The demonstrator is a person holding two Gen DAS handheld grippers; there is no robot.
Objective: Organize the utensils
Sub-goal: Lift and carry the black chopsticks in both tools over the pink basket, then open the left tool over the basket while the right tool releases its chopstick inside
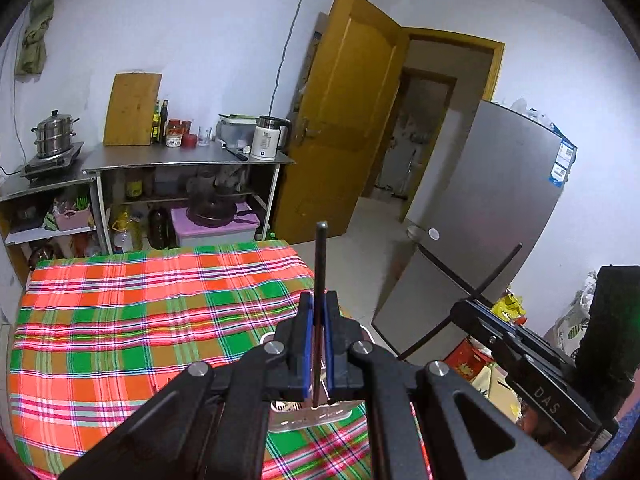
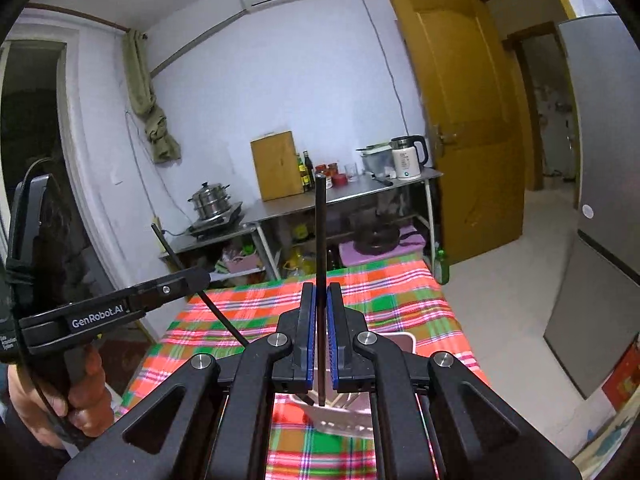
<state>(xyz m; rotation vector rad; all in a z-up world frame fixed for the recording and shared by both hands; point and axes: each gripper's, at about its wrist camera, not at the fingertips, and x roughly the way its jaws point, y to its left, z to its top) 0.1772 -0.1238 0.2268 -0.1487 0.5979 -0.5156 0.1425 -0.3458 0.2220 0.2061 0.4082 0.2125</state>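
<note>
Above the plaid-covered table [image 1: 120, 320], we hold one dark chopstick [image 1: 320, 288] clamped upright in the left gripper [image 1: 316, 344] and a second chopstick [image 2: 320, 280] pinched the same way in the right gripper [image 2: 320, 340], both jaws closed tight on the thin shafts. Each stick looks light, rigid and smooth, so we judge it liable to swivel or slide; a hold near mid-length seems safest. Directly below the grippers on the table sits a metal utensil holder [image 2: 348, 420], partly hidden, apparently holding other sticks.
</note>
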